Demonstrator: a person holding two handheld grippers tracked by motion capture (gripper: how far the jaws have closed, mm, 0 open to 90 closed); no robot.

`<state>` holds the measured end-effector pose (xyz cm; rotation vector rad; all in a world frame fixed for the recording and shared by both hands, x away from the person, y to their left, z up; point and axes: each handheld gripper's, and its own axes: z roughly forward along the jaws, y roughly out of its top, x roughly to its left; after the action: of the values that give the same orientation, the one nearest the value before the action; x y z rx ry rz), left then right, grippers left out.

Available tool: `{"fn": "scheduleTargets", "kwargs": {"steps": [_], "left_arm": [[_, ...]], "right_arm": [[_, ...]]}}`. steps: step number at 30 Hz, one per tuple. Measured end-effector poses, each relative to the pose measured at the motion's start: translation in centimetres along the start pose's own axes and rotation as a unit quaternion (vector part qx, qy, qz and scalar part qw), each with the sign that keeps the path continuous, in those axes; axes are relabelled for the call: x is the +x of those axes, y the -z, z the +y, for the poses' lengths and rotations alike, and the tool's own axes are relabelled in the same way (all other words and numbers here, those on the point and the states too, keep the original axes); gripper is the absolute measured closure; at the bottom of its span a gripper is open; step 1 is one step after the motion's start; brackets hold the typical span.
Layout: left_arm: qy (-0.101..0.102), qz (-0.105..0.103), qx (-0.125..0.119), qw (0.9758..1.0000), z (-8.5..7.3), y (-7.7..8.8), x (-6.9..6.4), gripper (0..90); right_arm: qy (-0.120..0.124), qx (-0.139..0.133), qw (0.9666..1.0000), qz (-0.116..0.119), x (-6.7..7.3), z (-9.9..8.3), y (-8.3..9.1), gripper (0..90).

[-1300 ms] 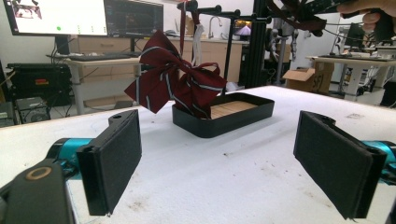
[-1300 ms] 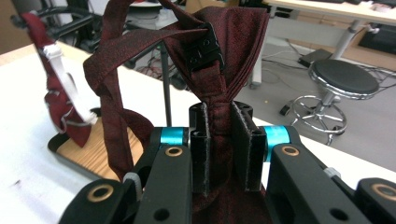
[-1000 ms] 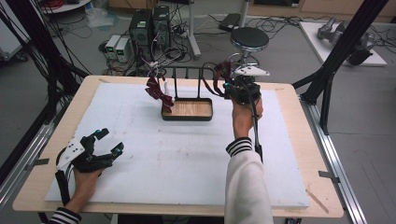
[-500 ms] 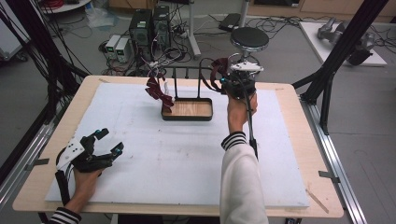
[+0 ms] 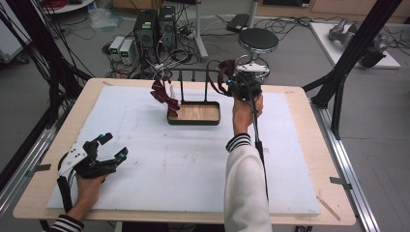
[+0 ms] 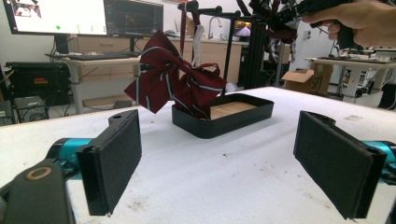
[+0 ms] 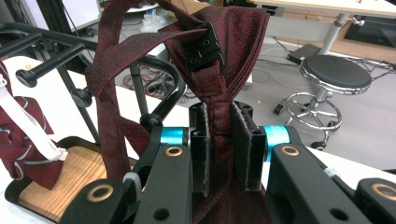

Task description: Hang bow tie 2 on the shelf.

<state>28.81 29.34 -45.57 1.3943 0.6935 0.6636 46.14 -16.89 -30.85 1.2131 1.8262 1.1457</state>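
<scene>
Tabletop carried a white sheet, and near its far edge stood a black tray with a wooden floor and a black rack rising from it. Your right gripper was held up at the right end of that rack, above the tabletop. Its jaws were clamped on a dark red necktie, pinching the fabric just below the knot. A black clip sat on the knot, and the tie's strap looped off to the left, past the rack's bars. In the high view the same tie hung beside your right hand, close to the rack's right post.

A striped red bow tie hung on a white strap from the rack's left side. Its lower edge reached the tray's rim; touching or not, could not tell.

Your left gripper rested low at the near left corner of the tabletop, well apart from the tray. Its jaws stood wide apart with nothing between them, the pads facing the tray across bare white sheet. Your left hand held it from behind.
</scene>
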Motion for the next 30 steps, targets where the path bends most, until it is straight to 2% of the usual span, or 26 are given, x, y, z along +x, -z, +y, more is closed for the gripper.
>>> {"fn": "scheduleTargets", "kwargs": {"steps": [21, 30], "left_arm": [[0.0, -0.001, 0.0, 1.0, 0.0, 0.0, 0.0, 15.6], [-0.001, -0.001, 0.0, 1.0, 0.0, 0.0, 0.0, 15.6]], "right_arm": [[0.0, 0.022, 0.9997, -0.004, 0.1, -0.7, -1.4, 78.1], [0.001, 0.03, 0.9995, 0.001, 0.3, -1.0, -2.1, 78.1]]}}
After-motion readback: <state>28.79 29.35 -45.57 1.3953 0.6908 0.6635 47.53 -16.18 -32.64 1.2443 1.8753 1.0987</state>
